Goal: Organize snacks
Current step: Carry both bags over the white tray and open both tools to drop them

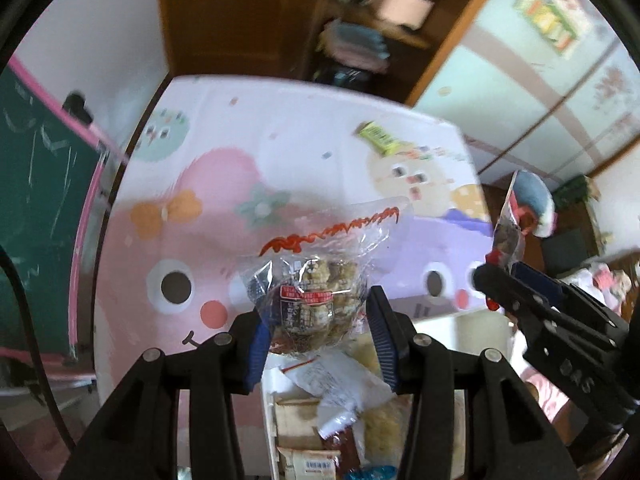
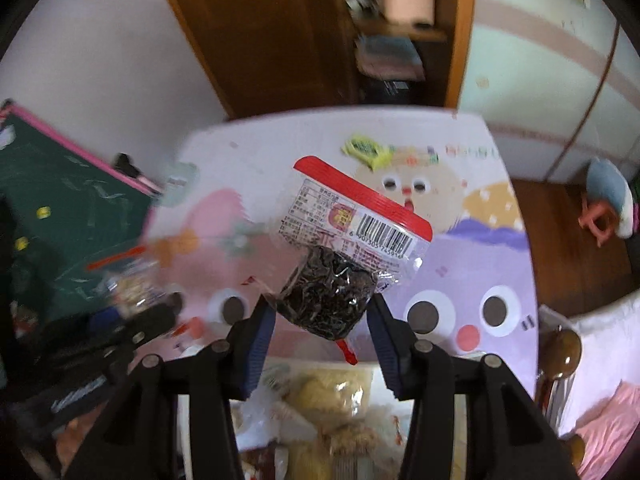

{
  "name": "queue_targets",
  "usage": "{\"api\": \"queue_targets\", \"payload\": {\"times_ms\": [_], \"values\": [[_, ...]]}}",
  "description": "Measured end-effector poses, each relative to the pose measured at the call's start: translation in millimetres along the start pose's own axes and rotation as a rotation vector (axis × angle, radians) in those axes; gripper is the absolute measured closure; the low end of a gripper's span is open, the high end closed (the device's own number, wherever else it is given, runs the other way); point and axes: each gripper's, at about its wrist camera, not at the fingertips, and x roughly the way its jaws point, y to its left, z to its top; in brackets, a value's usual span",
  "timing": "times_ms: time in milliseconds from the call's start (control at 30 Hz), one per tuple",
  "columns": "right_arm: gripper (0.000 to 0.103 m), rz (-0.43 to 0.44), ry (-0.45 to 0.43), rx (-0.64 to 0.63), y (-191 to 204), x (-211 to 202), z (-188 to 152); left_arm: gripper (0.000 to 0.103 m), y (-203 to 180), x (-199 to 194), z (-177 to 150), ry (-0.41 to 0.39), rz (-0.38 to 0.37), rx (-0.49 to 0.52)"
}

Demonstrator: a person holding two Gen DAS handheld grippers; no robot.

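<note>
My left gripper (image 1: pixel 318 316) is shut on a clear bag of brown biscuit pieces (image 1: pixel 316 292) with a red seal strip, held above the cartoon-printed table mat (image 1: pixel 224 184). My right gripper (image 2: pixel 320 312) is shut on a clear packet of dark dried snack (image 2: pixel 332 300) with a red top edge and a barcode label. In the left wrist view the right gripper (image 1: pixel 494 278) shows at the right with its packet (image 1: pixel 508 228) sticking up. The left gripper (image 2: pixel 160 314) and its bag (image 2: pixel 132 284) are blurred at the left of the right wrist view. A white box (image 1: pixel 267 392) of several snack packs sits below both grippers.
A yellow-green packet (image 1: pixel 378 138) lies at the far side of the table (image 2: pixel 366 150). A green chalkboard with a pink frame (image 1: pixel 36 184) leans at the left. A wooden cupboard (image 1: pixel 240 16) stands behind the table. A plush toy (image 2: pixel 612 196) lies on the floor at the right.
</note>
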Motion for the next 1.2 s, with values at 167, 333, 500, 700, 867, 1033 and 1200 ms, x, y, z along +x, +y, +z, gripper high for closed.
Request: {"api": "queue_targets", "payload": {"times_ms": [167, 333, 500, 700, 867, 1033, 1200], "values": [[0.055, 0.052, -0.061, -0.037, -1, -56, -19, 0.059, -29, -50, -13, -0.078, -0.059, 0.097], [0.055, 0.037, -0.093, -0.043, -8, -91, -45, 0.059, -54, -84, -33, -0.114, -0.105, 0.188], [0.055, -0.009, -0.113, -0.026, -18, -116, -76, 0.059, -73, -97, -59, -0.114, -0.118, 0.259], [0.055, -0.057, -0.079, -0.003, -27, -110, -104, 0.059, -85, -77, -89, -0.044, -0.093, 0.311], [0.055, -0.064, -0.029, 0.010, -32, -96, -122, 0.059, -89, -58, -107, 0.020, -0.070, 0.328], [0.054, -0.099, 0.018, -0.004, -32, -82, -130, 0.057, -91, -47, -120, 0.056, -0.029, 0.351], [0.053, -0.093, 0.038, 0.008, -34, -78, -131, 0.024, -92, -48, -126, 0.046, 0.012, 0.356]]}}
